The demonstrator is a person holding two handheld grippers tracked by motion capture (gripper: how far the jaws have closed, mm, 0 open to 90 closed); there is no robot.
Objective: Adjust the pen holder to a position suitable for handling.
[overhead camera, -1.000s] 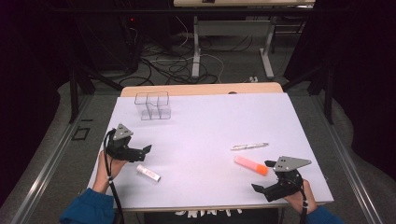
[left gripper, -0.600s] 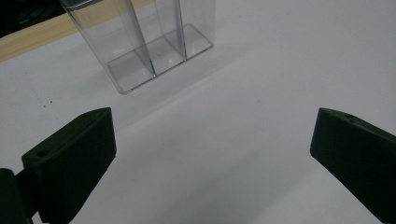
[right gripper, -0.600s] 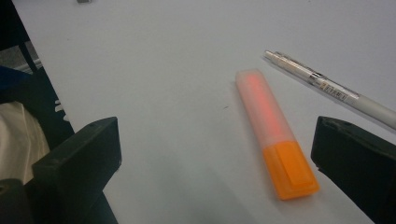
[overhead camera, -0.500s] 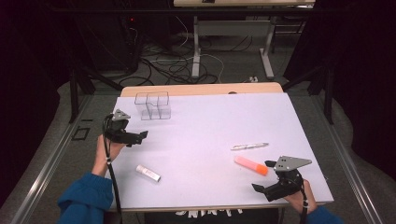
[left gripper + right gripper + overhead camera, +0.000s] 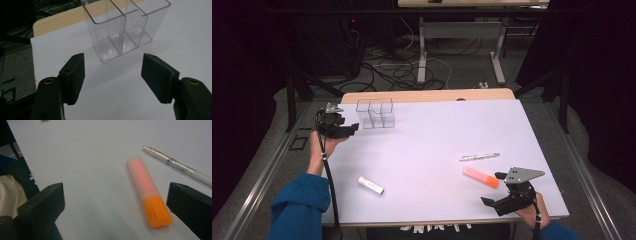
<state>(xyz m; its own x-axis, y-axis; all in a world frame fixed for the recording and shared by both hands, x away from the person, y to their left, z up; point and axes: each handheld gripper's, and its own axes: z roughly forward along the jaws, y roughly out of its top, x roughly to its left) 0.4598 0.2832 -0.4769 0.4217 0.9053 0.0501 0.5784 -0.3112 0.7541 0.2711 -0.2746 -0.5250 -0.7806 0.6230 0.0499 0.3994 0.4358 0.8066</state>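
left gripper [image 5: 354,128] just beside the clear organiser [image 5: 375,113], jaws just narrowed, half open, holding nothing. right gripper [image 5: 492,202] wide open, empty. highlighter [image 5: 481,177], pen [image 5: 479,156], white tube [image 5: 370,185] not yet stowed.

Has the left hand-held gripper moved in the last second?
Yes. The left hand-held gripper went away from the white tube, up the table to the clear organizer.

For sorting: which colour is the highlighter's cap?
Orange cap, clearest in the right gripper view.

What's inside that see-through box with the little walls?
Nothing is inside the clear organizer. Through its walls you see bare floors in the compartments and the white table cover beneath. The compartments beyond the picture's top edge stay unseen here.
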